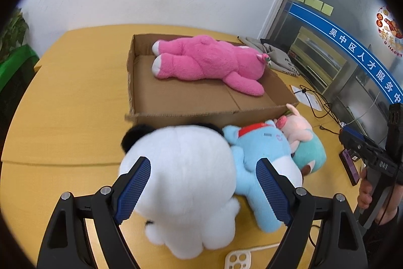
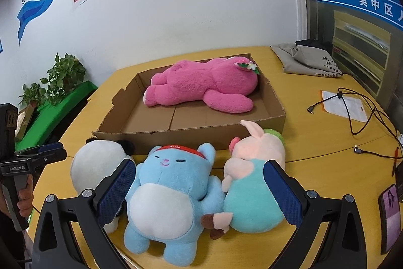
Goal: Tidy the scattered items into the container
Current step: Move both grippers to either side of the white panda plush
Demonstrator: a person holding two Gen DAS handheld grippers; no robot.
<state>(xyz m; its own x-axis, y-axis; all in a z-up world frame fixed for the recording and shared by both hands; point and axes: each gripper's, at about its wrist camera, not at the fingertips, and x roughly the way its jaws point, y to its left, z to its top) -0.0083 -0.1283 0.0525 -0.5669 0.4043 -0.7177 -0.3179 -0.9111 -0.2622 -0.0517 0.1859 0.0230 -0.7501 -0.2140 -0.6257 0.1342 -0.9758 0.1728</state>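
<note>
With its jaws spread wide, the left gripper (image 1: 202,189) straddled the white panda plush (image 1: 186,183) lying just before the cardboard box (image 1: 201,115), so closing squarely on its round body, clear of the neighbouring blue bear plush (image 1: 254,158), looked wisest, while the right gripper (image 2: 199,189) likewise stood apart.

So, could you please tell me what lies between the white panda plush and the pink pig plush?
The blue bear plush lies between the white panda plush and the pink pig plush, pressed against both; the right wrist view shows it best.
</note>
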